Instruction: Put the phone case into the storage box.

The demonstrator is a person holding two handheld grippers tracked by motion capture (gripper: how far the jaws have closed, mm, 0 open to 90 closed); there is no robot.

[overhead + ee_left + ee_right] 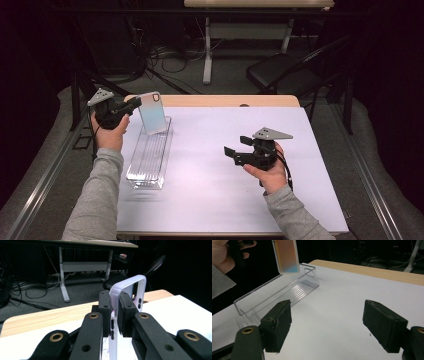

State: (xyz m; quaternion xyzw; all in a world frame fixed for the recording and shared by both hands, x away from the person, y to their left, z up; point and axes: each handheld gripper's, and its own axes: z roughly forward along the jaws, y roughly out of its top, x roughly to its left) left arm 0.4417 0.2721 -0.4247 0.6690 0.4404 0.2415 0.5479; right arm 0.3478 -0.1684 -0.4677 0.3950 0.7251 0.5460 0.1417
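White table (210,200), wood strip along the far edge. Clear plastic tray (150,157) on the left side, long axis running near-to-far, far end tipped slightly right; open top, nothing lying in it that I can see.

Phone case (152,113) held in the air over the tray's far end, just above it, not touching as far as I can tell. Case stands nearly upright, long axis roughly vertical with the top leaning left, camera cutout at the top, pink-to-blue back facing the near right. In the right gripper view its lower short edge (287,257) hangs over the tray's far end wall (310,272).

Left gripper (131,106) clamped on the case's left long edge; left gripper view shows both pads squeezing the translucent rim (113,298). It comes in from the left, jaws pointing right.

Right gripper (237,146) well apart, mid-right of the table, jaws wide, nothing between them, pointing left toward the tray.

Judgement: the left hand is the nearer one; the tray lies straight below the case, so the move is down.
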